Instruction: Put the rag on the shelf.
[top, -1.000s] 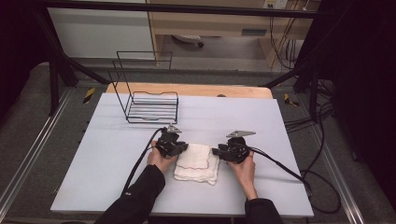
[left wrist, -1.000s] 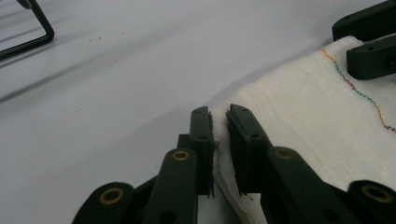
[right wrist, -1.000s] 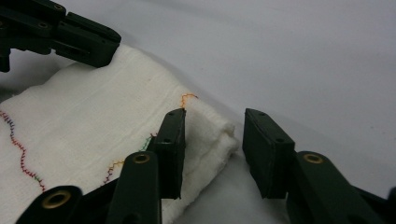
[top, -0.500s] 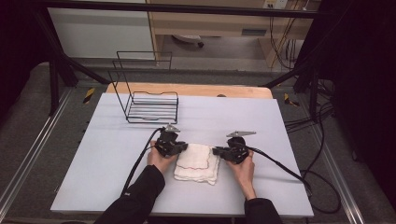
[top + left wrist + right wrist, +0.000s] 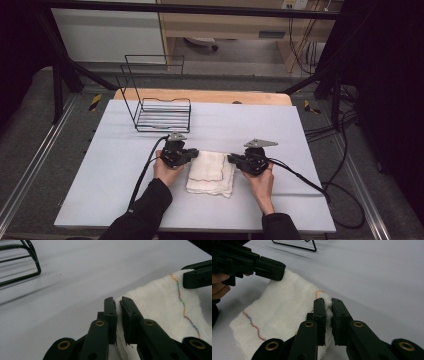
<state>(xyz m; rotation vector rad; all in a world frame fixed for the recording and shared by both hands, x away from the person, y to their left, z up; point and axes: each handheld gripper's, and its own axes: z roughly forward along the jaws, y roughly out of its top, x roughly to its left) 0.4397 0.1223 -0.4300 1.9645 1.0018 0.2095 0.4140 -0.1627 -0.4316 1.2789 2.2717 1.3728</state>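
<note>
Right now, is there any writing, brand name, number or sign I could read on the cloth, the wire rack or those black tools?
None can be read.
Folded white cloth: only wavy multicoloured stitching, no letters.
Left gripper and right gripper: plain black, no markings.
Wire rack: bare.
Yellow-and-black striped floor markers: a pattern, no text.
Pale label on the wooden furniture behind: too small to read.

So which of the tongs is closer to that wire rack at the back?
Left. The left tongs grip the cloth's left corner, just in front of the rack. The right tongs grip its right corner, farther off to the side.
</note>
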